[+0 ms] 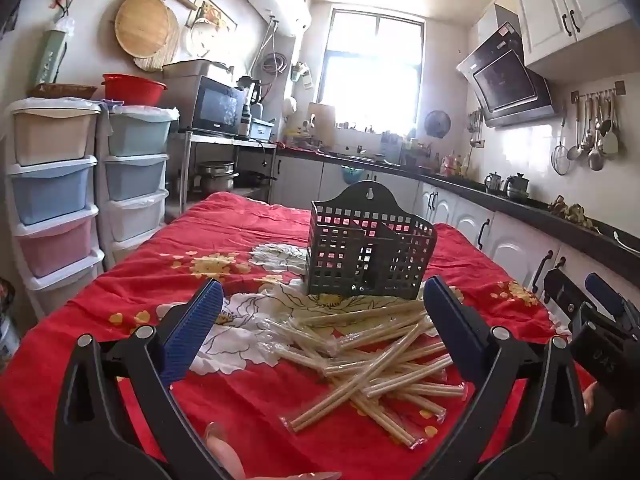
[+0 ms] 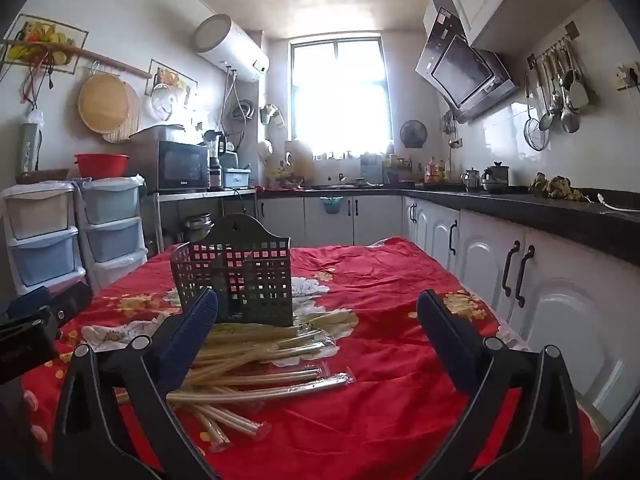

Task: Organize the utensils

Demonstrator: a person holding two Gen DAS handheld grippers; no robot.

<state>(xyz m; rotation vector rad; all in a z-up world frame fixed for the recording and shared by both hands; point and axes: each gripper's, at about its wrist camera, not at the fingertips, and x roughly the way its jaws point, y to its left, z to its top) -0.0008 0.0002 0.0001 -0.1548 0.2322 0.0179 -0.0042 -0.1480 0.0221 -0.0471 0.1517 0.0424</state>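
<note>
A loose heap of plastic-wrapped chopsticks (image 1: 372,356) lies on the red flowered tablecloth (image 1: 120,280), just in front of a dark grey perforated utensil holder (image 1: 366,256) that stands upright. My left gripper (image 1: 324,312) hovers wide open above the near side of the heap, nothing between its blue pads. In the right wrist view the chopsticks (image 2: 256,364) and the holder (image 2: 236,276) sit to the left of centre. My right gripper (image 2: 318,320) is open and empty too, over bare cloth right of the heap. The right gripper (image 1: 600,312) shows at the left view's right edge.
White drawer towers (image 1: 56,184) stand left of the table. A black counter with white cabinets (image 2: 520,264) runs along the right. A microwave (image 1: 216,106) sits on a shelf behind. The left gripper's body (image 2: 28,332) shows at the left edge. A fingertip (image 1: 224,456) is at the bottom.
</note>
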